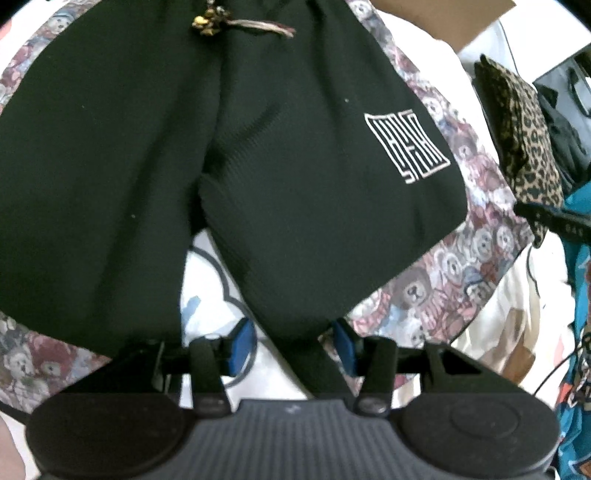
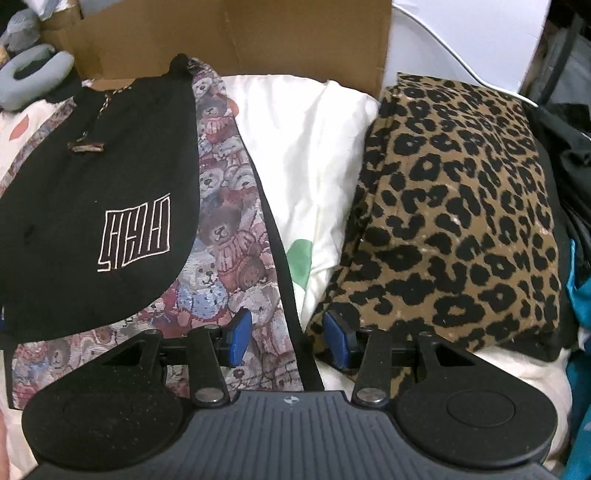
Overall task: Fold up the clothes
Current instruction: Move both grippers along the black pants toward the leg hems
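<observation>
Black ribbed shorts lie flat on a teddy-bear tapestry cloth, a white outlined block logo on one leg, its letters unreadable. Left tongs stand spread around that leg's hem; right tongs stand spread, empty, beside a folded leopard-print garment.

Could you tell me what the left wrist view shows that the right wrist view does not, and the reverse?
Only the left wrist view shows both legs of the black shorts, with the left gripper open over one leg's hem. Only the right wrist view shows the cardboard box, the grey plush toy and the open right gripper. Both show the shorts' white logo, their drawstring, the teddy-bear fabric beneath them and the leopard-print garment.
</observation>
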`<state>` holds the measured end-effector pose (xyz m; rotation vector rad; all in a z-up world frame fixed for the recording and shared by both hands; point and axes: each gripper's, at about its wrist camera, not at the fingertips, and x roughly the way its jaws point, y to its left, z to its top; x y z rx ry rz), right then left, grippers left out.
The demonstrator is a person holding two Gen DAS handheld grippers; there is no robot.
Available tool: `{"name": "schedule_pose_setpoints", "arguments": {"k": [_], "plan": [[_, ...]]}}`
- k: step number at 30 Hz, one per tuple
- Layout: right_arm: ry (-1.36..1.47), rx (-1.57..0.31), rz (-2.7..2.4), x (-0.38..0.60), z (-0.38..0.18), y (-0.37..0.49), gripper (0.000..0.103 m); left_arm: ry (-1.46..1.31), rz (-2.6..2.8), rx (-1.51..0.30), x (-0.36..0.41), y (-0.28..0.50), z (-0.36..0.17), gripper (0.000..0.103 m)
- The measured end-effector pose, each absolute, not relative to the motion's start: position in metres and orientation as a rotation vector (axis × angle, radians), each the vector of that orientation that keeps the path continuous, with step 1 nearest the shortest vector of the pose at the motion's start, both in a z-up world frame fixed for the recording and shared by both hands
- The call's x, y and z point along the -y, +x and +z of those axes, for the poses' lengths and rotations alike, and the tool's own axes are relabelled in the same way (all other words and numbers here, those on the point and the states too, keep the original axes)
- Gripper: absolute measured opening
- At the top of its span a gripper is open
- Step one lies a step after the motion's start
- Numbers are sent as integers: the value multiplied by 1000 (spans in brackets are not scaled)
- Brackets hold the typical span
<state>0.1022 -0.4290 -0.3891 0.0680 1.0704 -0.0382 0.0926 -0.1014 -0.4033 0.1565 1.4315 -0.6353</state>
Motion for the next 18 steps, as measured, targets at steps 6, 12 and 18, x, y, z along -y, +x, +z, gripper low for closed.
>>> {"name": "schedule_pose_setpoints", "arguments": {"k": [6,12,18], "plan": [[89,-1091,-10,432,-406,115,50,156,-640,-1471,100,87,-404,50],[150,-1132,1,440,-406,105,46,121,-648,-1540,93,83,-407,50],[196,-1148,17,443,-402,102,32,68,-631,-1572,86,84,-412,49]]}}
